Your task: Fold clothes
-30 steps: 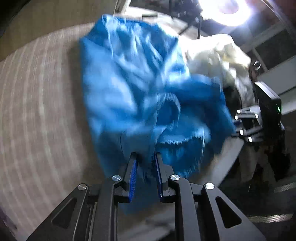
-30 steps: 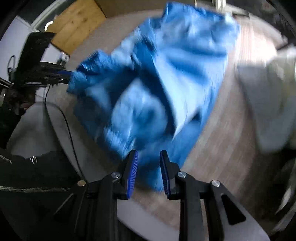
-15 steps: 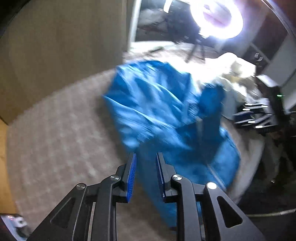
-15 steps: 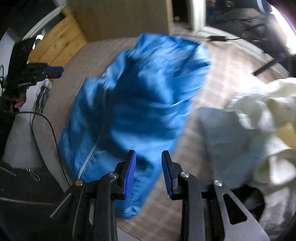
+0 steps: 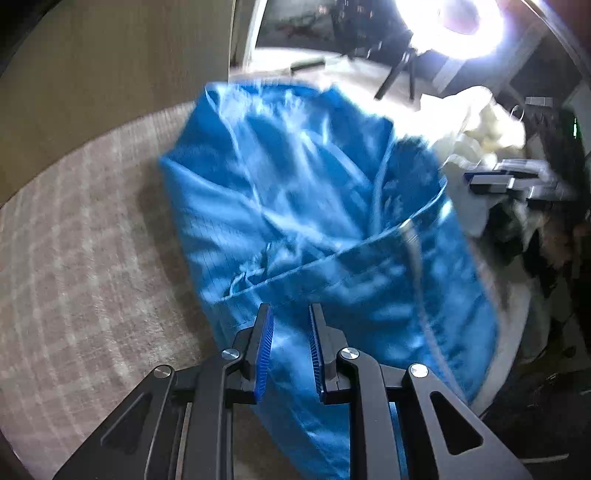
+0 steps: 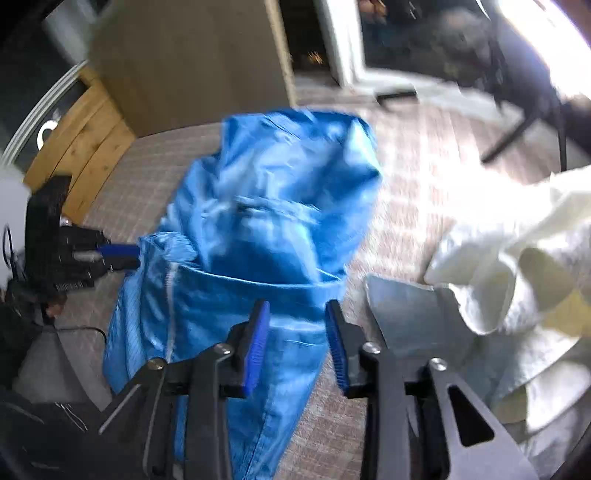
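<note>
A blue zip-up garment (image 5: 314,206) lies lengthwise on the checked beige cover (image 5: 74,258), with its near end hanging toward me. My left gripper (image 5: 290,347) stands narrow, and blue cloth fills the gap between its pads. From the right wrist view, the left gripper (image 6: 118,254) meets a puckered corner of the garment (image 6: 266,221). My right gripper (image 6: 297,343) hovers over the garment's hem. Its jaws are opening and the pads stand clear of the cloth. The left wrist view is blurred and shows the right gripper (image 5: 509,181) just off the garment's right edge.
A heap of white clothes (image 6: 517,251) and a grey piece (image 6: 406,314) lie right of the garment. A bright ring light (image 5: 461,22) on a tripod stands beyond the cover. A wooden panel (image 6: 85,140) is at the left. The cover's edge runs near me.
The garment was bunched and held up; now it is stretched out long on the cover. The right jaws have widened. Both grippers have pulled back toward the near edge.
</note>
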Demonstrator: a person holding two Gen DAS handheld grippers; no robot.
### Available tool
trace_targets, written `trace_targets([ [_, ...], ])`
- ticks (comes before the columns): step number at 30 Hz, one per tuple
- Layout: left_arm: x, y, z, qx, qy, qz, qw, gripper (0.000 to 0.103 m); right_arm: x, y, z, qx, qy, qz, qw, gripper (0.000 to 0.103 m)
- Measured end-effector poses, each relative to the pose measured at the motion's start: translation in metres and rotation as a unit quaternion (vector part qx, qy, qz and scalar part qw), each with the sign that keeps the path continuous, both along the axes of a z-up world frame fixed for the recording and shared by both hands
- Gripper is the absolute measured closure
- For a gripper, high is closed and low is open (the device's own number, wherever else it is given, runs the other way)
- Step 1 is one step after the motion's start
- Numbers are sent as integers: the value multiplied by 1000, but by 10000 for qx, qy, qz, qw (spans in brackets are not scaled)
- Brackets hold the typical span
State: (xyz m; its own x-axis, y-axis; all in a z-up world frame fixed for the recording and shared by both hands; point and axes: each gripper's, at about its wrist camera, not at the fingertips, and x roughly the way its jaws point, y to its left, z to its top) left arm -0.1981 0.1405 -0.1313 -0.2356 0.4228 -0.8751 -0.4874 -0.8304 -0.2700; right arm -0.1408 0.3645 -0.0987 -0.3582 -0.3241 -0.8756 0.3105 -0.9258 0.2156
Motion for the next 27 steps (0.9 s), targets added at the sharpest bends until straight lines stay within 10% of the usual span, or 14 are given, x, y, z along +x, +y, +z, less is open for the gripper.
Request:
trace_targets([
  [12, -14, 10, -35, -251, -102, -39, 9996, 80, -39, -32, -65, 393, -571, 120, 9975, 67],
  [18, 36, -34, 3, -22, -61, 272, 9996, 70, 30, 24, -21, 77, -441, -329, 9985, 55],
  [27, 126, -49, -37, 179, -993, 517, 9936, 67, 153, 21, -50, -328, -1041, -381, 9933, 55],
])
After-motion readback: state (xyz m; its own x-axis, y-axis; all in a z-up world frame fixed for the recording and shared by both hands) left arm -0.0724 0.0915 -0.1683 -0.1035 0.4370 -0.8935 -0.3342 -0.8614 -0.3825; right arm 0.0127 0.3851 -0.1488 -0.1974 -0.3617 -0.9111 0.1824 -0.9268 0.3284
